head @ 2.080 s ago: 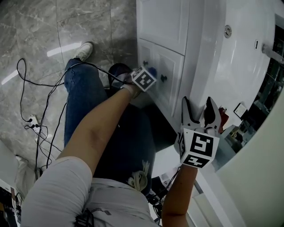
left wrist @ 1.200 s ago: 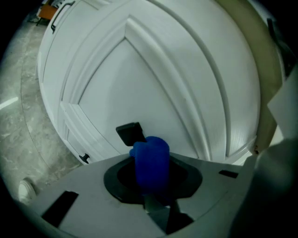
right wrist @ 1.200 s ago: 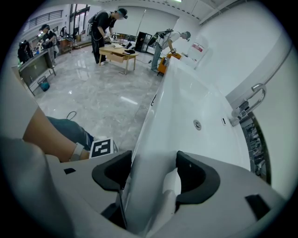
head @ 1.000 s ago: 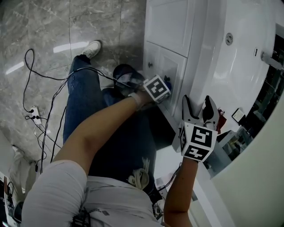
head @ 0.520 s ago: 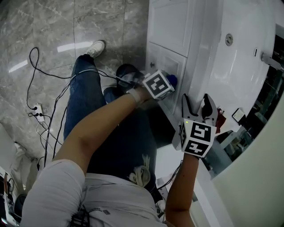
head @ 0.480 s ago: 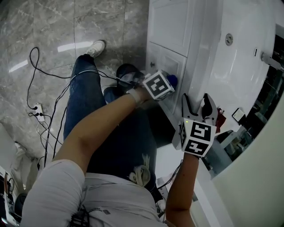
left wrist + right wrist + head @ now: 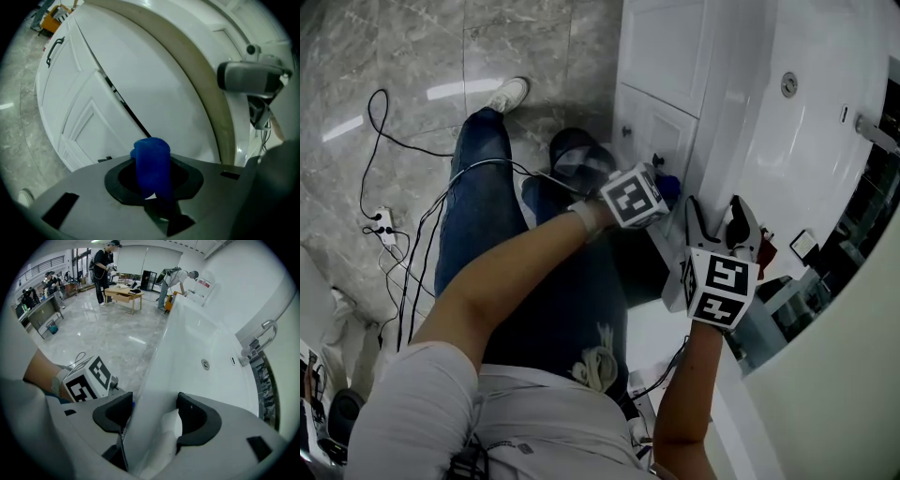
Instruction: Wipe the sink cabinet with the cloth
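- Since about two seconds ago the left gripper (image 7: 659,190) has moved from the lower door panel up and to the right across the front of the sink cabinet (image 7: 661,47). It now sits just under the sink's front edge. The right gripper (image 7: 715,218) has barely shifted.
- Left gripper: jaws are closed on the blue cloth (image 7: 152,161). A folded wad stands out past the tips, so fabric rather than plastic would meet the paint.
- Cloth location: it is pinched in the left jaws, up against the top part of the cabinet door, near a small dark knob (image 7: 657,160). Neither view confirms actual contact with the door.
- Right gripper: jaws are apart and holding nothing. The white front rim of the sink (image 7: 201,343) runs between them in the right gripper view.
- This is judged a parked or steadying position that keeps the spare tool out of the wiping path. Whether the jaws touch the rim cannot be told.
- Stage, as a judgement: wiping is under way on the near door's upper strip. The far door and the lower panels may need further passes.
- Risk: the knob could snag the cloth on a sideways stroke, so easing round it is advised.
- Loose cables (image 7: 394,178) lie on the floor to the left — a trip hazard beside the person's leg.
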`<state>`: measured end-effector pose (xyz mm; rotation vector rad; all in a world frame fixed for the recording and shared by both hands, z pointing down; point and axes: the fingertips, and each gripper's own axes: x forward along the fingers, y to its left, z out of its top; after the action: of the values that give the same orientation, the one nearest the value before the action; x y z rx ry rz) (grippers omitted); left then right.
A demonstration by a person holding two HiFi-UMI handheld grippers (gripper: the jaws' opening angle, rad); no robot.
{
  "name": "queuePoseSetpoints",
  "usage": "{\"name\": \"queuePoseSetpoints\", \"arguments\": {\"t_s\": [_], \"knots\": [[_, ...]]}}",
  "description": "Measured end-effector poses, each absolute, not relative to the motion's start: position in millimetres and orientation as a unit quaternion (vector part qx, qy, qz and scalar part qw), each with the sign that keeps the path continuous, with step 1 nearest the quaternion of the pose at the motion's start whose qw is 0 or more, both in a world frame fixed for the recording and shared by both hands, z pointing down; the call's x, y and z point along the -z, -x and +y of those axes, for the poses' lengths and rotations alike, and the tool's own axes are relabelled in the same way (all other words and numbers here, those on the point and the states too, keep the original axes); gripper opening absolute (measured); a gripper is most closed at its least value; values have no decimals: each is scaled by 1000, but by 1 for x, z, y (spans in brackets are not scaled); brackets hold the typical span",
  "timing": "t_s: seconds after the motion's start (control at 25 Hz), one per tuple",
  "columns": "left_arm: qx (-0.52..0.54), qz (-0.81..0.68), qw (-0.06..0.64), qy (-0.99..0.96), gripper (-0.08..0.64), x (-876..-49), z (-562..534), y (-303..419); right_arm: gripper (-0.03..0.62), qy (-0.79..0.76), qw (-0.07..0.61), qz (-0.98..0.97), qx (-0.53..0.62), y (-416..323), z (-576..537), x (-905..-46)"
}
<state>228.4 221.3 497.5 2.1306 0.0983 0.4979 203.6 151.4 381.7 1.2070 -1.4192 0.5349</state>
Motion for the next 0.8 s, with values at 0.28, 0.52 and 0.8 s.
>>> {"name": "queuePoseSetpoints", "arguments": {"t_s": [0.28, 0.52, 0.8], "knots": [[-203, 36, 473, -857, 97, -508, 238, -232, 268, -516, 562, -606, -223, -203, 152, -381], [-184, 34, 481, -857, 100, -508, 236, -233, 268, -521, 558, -608, -218, -203, 150, -381], [-186, 26, 495, -848, 100, -526, 253, -234, 268, -520, 558, -609, -218, -202, 152, -382]]}}
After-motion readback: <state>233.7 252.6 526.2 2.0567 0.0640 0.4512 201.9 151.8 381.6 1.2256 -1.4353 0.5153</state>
